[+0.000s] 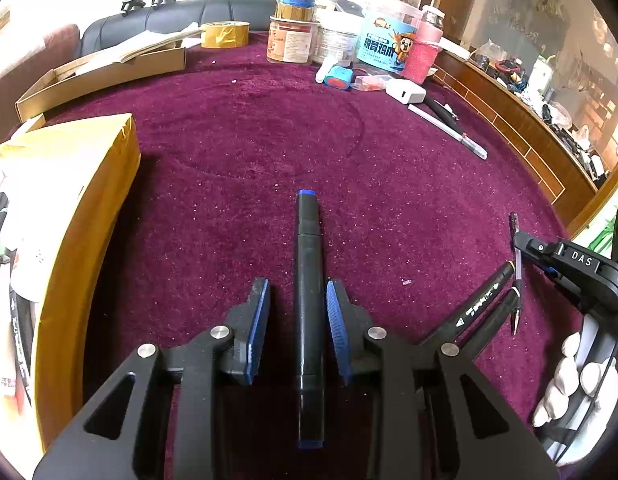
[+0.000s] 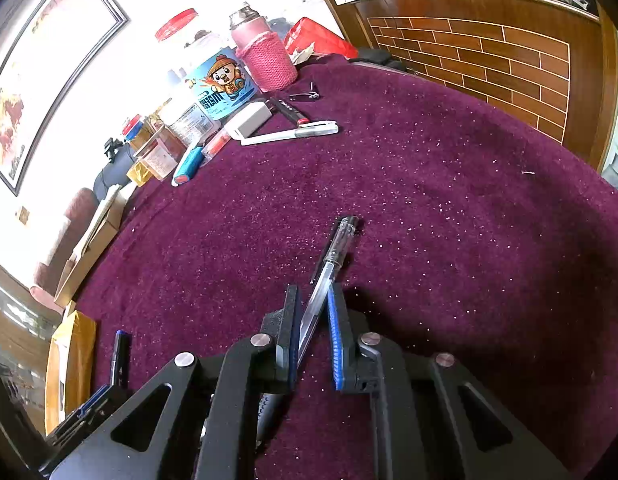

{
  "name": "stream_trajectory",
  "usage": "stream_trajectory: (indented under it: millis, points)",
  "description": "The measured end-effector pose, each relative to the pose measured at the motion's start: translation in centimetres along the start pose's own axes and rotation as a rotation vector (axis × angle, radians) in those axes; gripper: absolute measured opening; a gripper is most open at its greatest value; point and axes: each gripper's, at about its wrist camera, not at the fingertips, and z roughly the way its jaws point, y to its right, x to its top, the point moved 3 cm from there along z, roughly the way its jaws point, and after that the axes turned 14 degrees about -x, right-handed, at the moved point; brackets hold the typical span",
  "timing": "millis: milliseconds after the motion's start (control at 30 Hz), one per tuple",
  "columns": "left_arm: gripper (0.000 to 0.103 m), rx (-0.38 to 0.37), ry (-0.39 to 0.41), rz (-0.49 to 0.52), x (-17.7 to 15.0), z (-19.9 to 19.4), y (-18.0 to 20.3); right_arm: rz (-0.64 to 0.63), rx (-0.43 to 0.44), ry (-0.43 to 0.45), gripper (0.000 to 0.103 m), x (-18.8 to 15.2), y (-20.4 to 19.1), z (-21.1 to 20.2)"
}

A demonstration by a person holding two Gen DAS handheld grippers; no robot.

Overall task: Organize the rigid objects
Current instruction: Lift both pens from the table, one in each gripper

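The left gripper [image 1: 297, 320] has its two blue pads either side of a black marker [image 1: 308, 304] and appears to pinch it, the right pad against the barrel and only a thin sliver showing at the left pad. The marker runs lengthwise between the fingers, pointing straight away from the camera, with one blue-tipped end well beyond the fingertips and the other blue end back towards the gripper body. It is a thick, matte black barrel with a narrow blue band at each end. The right gripper [image 2: 312, 316] has its pads drawn nearly together on a clear ballpoint pen [image 2: 329, 268], which crosses the gap at a slant; its transparent capped end sticks out past the fingertips, up and to the right, over the purple cloth [image 2: 449, 220], and its lower part passes between the pads. In the left wrist view a white-gloved hand [image 1: 573, 380] grips the right gripper's handle at the right edge. Just beside the left gripper's right finger lie two more black markers [image 1: 481, 300] on the cloth. To the left stands a yellow-taped box [image 1: 89, 208] with pens inside. Well apart, at the far edge, sit jars, a pink-sleeved bottle [image 1: 423, 52] and a white pen [image 1: 449, 128].
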Motion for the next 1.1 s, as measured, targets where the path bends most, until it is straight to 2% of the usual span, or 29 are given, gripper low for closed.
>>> stream_trajectory:
  millis: [367, 533, 633, 700, 767, 933, 1033, 1100]
  points:
    - [0.027, -0.005, 0.002, -0.004, 0.0, 0.0, 0.0, 0.011, 0.009, -0.001, 0.012, 0.0, 0.1, 0.0]
    - [0.027, -0.072, 0.013, -0.042, -0.1, -0.3, -0.8, 0.017, 0.018, -0.002, 0.013, 0.0, 0.2, 0.1]
    - [0.022, -0.123, 0.007, -0.044, -0.2, -0.6, -1.2, 0.023, 0.027, -0.004, 0.013, 0.0, 0.3, 0.1]
    - [0.013, -0.142, 0.005, -0.051, -0.4, -0.9, -1.5, 0.028, 0.033, -0.005, 0.013, 0.0, 0.3, 0.1]
    - [0.013, -0.160, 0.011, -0.072, -0.8, -1.3, -1.9, 0.032, 0.038, -0.005, 0.013, 0.0, 0.4, 0.1]
    - [0.013, -0.120, 0.017, -0.062, -1.2, -1.7, -1.3, 0.031, 0.055, -0.005, 0.018, 0.0, 0.4, 0.1]
    - [0.014, -0.147, 0.035, -0.049, -1.3, -2.3, -0.7, 0.033, 0.067, -0.005, 0.020, 0.0, 0.4, 0.1]
    - [0.017, -0.128, 0.042, -0.029, -1.3, -2.6, -0.5, 0.034, 0.069, -0.005, 0.020, 0.0, 0.3, 0.1]
